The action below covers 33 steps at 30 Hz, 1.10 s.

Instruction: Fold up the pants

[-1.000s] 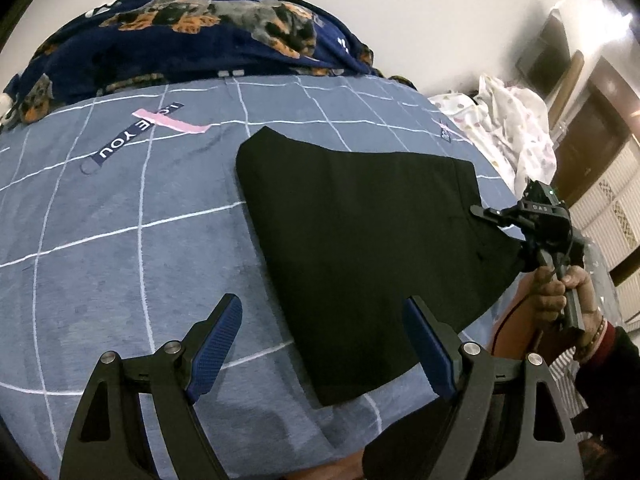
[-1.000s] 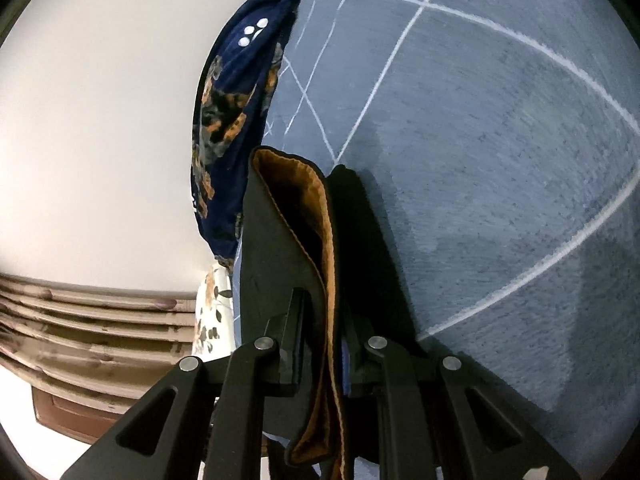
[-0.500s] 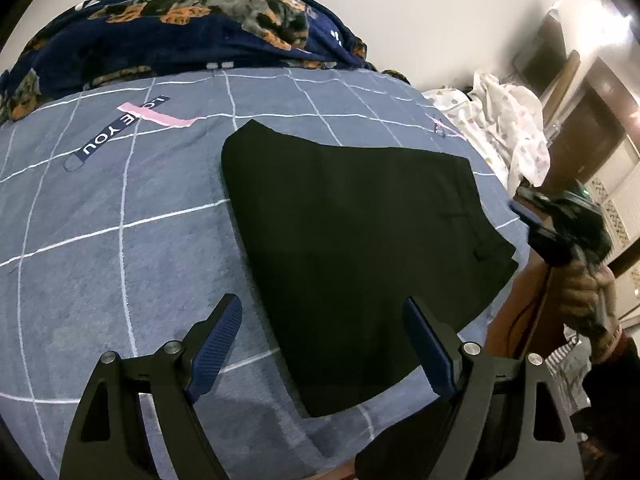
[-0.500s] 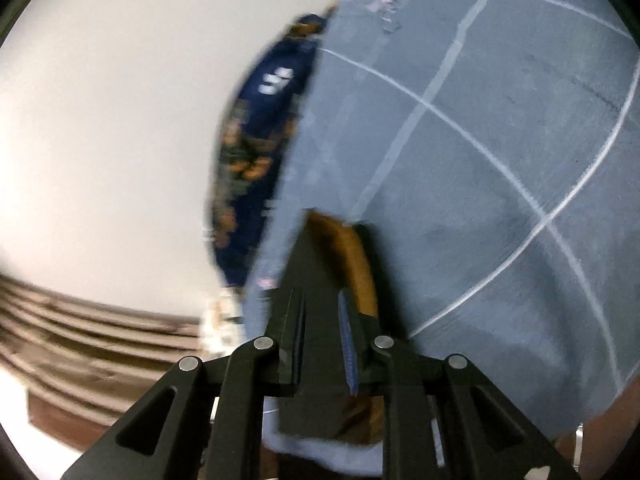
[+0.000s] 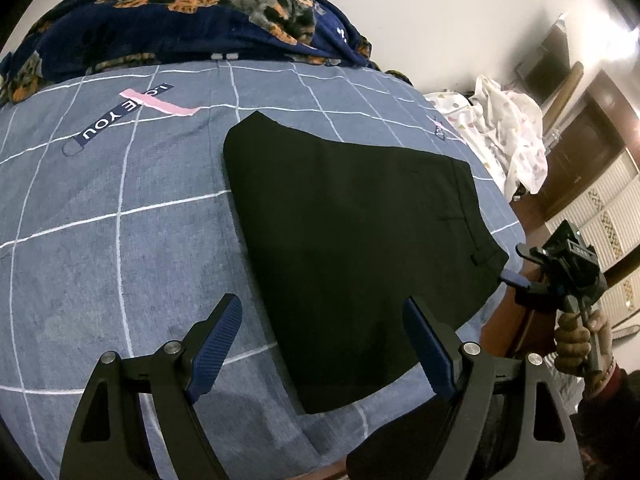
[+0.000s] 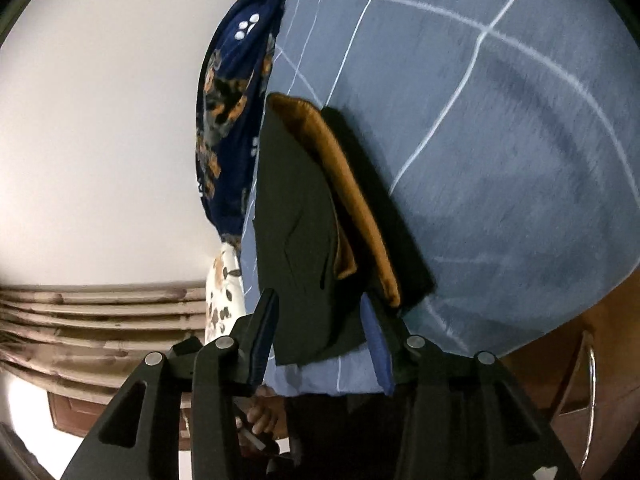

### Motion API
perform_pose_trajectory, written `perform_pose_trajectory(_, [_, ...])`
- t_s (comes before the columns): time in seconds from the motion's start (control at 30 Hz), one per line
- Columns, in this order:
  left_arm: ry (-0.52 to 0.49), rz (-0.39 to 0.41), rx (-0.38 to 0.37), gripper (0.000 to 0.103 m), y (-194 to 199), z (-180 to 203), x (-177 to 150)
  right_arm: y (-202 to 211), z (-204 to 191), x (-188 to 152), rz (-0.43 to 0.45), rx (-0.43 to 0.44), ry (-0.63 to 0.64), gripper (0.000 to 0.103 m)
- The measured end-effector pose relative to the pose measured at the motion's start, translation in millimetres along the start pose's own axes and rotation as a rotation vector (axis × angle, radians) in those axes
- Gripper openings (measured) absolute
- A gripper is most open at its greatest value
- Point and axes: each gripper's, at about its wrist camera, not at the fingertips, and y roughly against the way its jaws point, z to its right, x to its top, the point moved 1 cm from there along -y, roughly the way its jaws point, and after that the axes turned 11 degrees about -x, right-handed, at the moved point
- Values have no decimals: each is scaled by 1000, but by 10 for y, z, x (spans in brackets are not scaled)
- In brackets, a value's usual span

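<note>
Blue-grey checked bedding covers the bed [image 5: 120, 240] that carries everything, with a navy dog-print blanket [image 5: 180, 12] heaped along its far side and a white patterned cloth [image 5: 508, 136] off the far right corner. On it the pants [image 5: 352, 248] lie folded into a flat black block, apparently several layers thick, since the right wrist view shows tan lining [image 6: 352, 196] between black layers at the waistband end.

That block's long axis runs from the far middle of the bed toward the near right edge, where the waistband corner sits just at the bed's rim. The right gripper [image 5: 516, 276] is the nearer of the 2, right beside that corner; its jaws have just been opening and now stand partly apart, the pads astride the cloth's edge without pressing on it, so the hold looks released. The left gripper [image 5: 320, 340] hovers wide open and empty above the near long edge, with the block's near side lying between and beyond its fingers.

Any further fold would likely run across the long axis, and the right gripper is better placed to start it.
</note>
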Motion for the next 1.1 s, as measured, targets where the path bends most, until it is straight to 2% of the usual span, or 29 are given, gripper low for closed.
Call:
perform_pose_trajectory(0.13, [8,-17,3,83,-39,-7,-18,-31,-54,46,25,-28,16,39])
perform_pose_trajectory(0.17, [11,-23,5,83,-51,-4,-27,-45,-70,71,30,-39,23,24])
perform_pose_trajectory(0.2, [12,-27,8,83,-61,-5,-33,-70,-91,85,32,-61,34,15])
perform_pose_trajectory(0.23, [12,-30,10,83,-66,-7,-33,-81,-101,90,37,-88,43,15])
perform_pose_trajectory(0.33, [11,-26,14,83,-49,-5,-17,-18,-169,69,72,-97,77,14])
perform_pose_trajectory(0.43, [17,-20,6,83,-43,-7,-4,145,-273,-30,95,-66,97,14])
perform_pose_trajectory(0.5, [20,-28,5,83,-64,-12,-12,174,-259,-94,86,-77,92,14])
perform_pose_trajectory(0.63, [17,-58,11,83,-133,-21,-47,31,12,-153,39,-126,17,11])
perform_pose_trajectory(0.7, [11,-64,14,83,-147,-10,-65,-11,110,-129,35,-115,-18,11])
perform_pose_trajectory(0.97, [22,-80,23,83,-181,-40,-84,24,-28,-123,63,-184,48,13])
perform_pose_trajectory(1.1, [64,-86,15,83,-198,-112,-85,37,-95,-149,77,-224,56,17])
